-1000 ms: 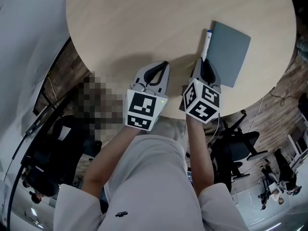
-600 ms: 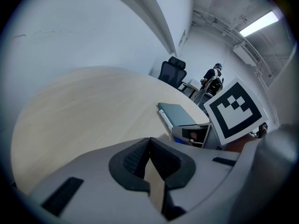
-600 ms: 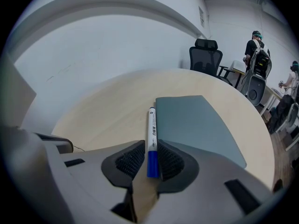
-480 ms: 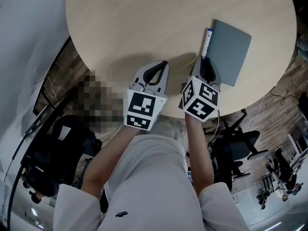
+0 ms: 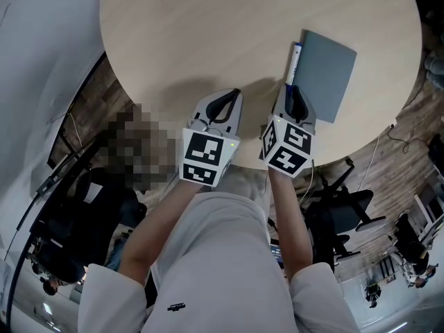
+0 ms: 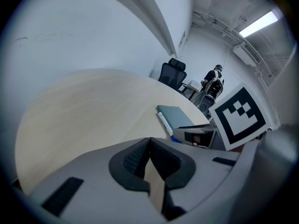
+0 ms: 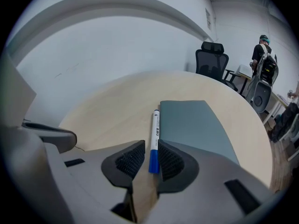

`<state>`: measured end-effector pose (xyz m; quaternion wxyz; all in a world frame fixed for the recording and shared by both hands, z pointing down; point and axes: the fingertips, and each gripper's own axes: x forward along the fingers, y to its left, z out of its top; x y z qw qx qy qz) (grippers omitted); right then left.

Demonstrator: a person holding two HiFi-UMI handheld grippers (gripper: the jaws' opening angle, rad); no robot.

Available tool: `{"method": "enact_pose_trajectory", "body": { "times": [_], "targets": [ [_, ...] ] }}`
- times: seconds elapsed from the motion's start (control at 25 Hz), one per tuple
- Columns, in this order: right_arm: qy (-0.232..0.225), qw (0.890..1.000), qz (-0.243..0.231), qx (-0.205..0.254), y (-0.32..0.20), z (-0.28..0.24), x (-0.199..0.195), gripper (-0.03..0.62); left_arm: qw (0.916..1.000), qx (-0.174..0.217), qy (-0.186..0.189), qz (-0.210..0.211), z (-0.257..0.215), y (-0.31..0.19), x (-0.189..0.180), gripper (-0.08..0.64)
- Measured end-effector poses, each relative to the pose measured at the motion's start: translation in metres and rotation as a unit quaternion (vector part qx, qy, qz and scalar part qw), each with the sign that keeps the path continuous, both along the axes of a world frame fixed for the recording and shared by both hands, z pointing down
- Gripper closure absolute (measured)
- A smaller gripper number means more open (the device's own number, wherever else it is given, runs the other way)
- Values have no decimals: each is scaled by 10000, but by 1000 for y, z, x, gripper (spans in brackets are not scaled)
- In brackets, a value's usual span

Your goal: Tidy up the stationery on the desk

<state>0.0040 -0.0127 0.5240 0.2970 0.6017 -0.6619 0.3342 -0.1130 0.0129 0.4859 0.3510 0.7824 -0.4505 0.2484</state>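
A white marker with a blue cap (image 5: 294, 62) lies flat on the round wooden table (image 5: 208, 33), along the left edge of a grey-blue notebook (image 5: 326, 75). My right gripper (image 5: 289, 89) points at the marker's near end. In the right gripper view the blue cap (image 7: 153, 160) sits between the pads of the right gripper (image 7: 150, 157). Its jaws have just been opening, with a gap left of the cap, and the marker rests on the table. My left gripper (image 5: 234, 94) hovers to the left, shut and empty (image 6: 149, 146).
The table's near edge runs just under both grippers. Office chairs (image 7: 211, 62) and a person (image 7: 263, 55) stand beyond the far side. Chairs and cables are on the floor at the right (image 5: 347, 200). The notebook (image 7: 191, 125) lies right of the marker.
The right gripper's marker cube has tilted slightly. The marker and notebook stay where they were, and the left gripper has not moved.
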Motion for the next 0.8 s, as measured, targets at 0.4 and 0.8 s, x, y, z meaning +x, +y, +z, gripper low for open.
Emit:
{"method": "enact_pose_trajectory", "body": {
  "times": [0.4,0.8],
  "targets": [
    [-113,9963,-687,505,23,-57,12,494,9998,165,66,83,-41,10,8,540],
    [-401,9935,-712,786,47,-122,41,504,9983,489,142,298,-100,20,39,540]
  ]
}}
